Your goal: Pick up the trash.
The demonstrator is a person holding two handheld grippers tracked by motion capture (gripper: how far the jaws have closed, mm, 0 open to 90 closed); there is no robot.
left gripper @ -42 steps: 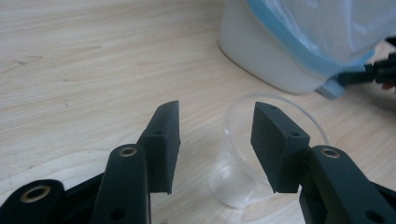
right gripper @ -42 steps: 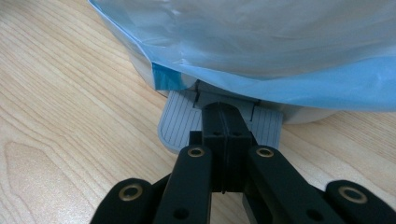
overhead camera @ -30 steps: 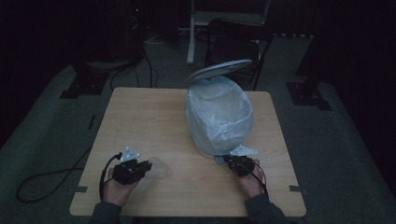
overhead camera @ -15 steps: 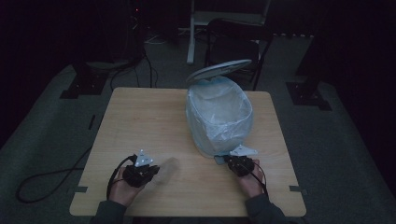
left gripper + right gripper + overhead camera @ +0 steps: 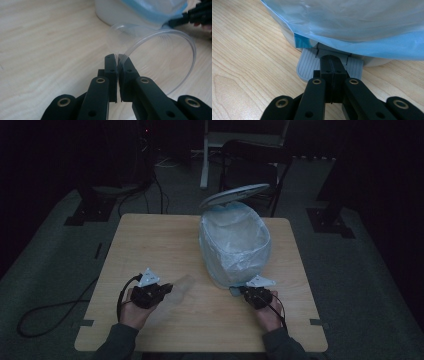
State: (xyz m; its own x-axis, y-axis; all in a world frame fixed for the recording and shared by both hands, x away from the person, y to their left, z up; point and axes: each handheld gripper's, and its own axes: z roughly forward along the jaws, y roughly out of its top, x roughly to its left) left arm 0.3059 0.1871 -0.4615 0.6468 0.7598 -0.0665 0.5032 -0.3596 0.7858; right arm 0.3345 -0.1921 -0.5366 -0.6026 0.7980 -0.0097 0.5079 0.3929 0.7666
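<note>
Dim room, wooden counter [image 5: 150, 245] with wide bare stretches on its left half and along the near edge between the two hands. Dark floor all round; a chair [image 5: 255, 165] and stand legs sit behind the far edge, a black cable [image 5: 45, 312] trails off the left side onto the floor.

Pedal bin [image 5: 234, 245] stands right of centre, lined with a pale blue bag [image 5: 362, 22], lid [image 5: 235, 195] tipped up and open. It sits well clear of the right edge and near the far edge.

Left tongs [image 5: 117, 61] are closed on the rim of a clear plastic cup [image 5: 160, 62]; rim pinched between the two black jaws. The cup lies on its side, mouth toward the camera on that tongs, base pointing toward the bin. In the high view the cup [image 5: 180, 287] sits just left of the bin's base, at the tip of the left tongs [image 5: 167, 290], left hand [image 5: 135, 307] near the front edge.

Right tongs [image 5: 332, 65] are shut, jaws pressed together with nothing between them, tips resting on the grey ribbed foot pedal [image 5: 308, 66] at the bin's base, under the bag's overhang. From above, right tongs [image 5: 242, 291] touch the bin's near side, right hand [image 5: 267, 312] behind them.
</note>
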